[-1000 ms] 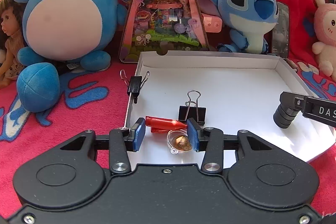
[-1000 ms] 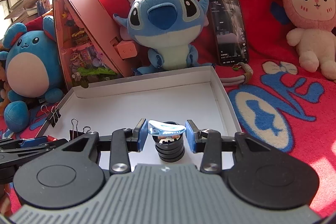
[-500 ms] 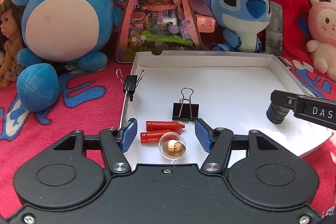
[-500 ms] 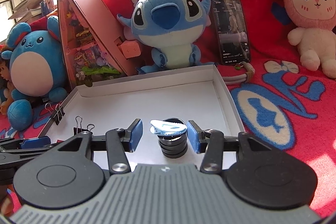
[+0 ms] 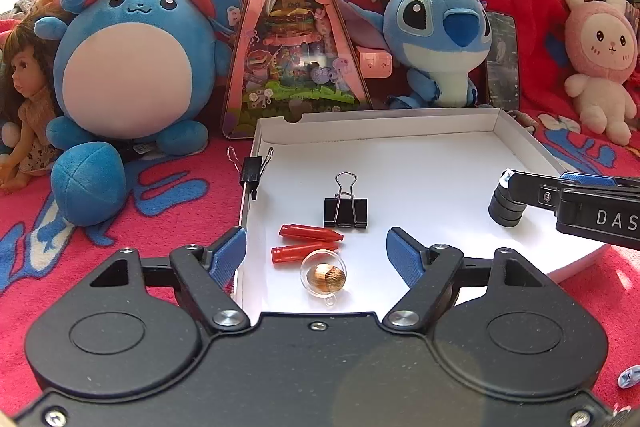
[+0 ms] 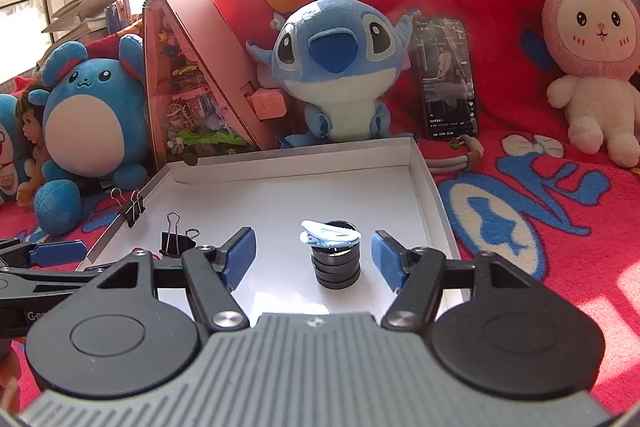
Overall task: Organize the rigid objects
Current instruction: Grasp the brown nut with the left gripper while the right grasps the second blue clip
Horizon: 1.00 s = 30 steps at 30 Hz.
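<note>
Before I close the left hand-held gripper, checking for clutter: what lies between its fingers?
Left wrist view: two red caps and a clear ball on the white tray.

The brown-haired doll [image 5: 18, 99] is cut off by the left wrist view's left edge. There, the right gripper's black arm [image 5: 592, 205] hides part of the stacked black ribbed cylinder [image 5: 505, 209]. The dark phone screen [image 6: 448, 79] shows text too small to read.

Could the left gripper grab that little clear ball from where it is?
Probably yes. The left gripper is open, and the clear ball lies between its fingers in the white tray, nothing blocking it.
</note>
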Each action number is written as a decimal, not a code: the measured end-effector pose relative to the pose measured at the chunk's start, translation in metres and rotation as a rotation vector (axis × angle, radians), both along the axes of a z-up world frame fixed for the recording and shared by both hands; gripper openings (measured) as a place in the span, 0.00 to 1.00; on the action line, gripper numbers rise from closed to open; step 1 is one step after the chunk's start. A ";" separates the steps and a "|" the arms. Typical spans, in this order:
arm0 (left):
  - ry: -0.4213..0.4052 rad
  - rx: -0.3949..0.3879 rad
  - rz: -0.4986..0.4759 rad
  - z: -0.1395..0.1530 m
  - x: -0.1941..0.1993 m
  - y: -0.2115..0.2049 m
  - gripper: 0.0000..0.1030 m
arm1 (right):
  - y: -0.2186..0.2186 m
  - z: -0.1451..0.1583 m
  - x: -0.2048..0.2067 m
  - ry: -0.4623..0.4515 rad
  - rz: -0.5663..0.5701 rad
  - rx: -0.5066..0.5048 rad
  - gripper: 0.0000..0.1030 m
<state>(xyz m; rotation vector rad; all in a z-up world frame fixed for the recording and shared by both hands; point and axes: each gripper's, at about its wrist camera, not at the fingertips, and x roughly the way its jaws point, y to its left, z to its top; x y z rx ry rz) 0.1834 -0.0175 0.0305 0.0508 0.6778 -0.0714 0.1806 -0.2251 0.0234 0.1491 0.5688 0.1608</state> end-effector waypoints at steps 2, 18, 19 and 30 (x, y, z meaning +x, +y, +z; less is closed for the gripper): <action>-0.003 -0.008 -0.007 0.002 -0.005 0.002 0.74 | -0.001 0.002 -0.006 -0.012 0.003 0.000 0.76; -0.006 -0.054 -0.156 0.003 -0.092 0.008 0.82 | -0.027 0.003 -0.092 -0.076 0.014 -0.086 0.86; -0.001 -0.056 -0.166 0.002 -0.098 0.008 0.82 | -0.029 0.001 -0.097 -0.076 0.011 -0.093 0.86; 0.072 -0.126 -0.289 -0.010 -0.153 -0.007 0.82 | -0.043 -0.018 -0.156 -0.059 -0.012 -0.111 0.86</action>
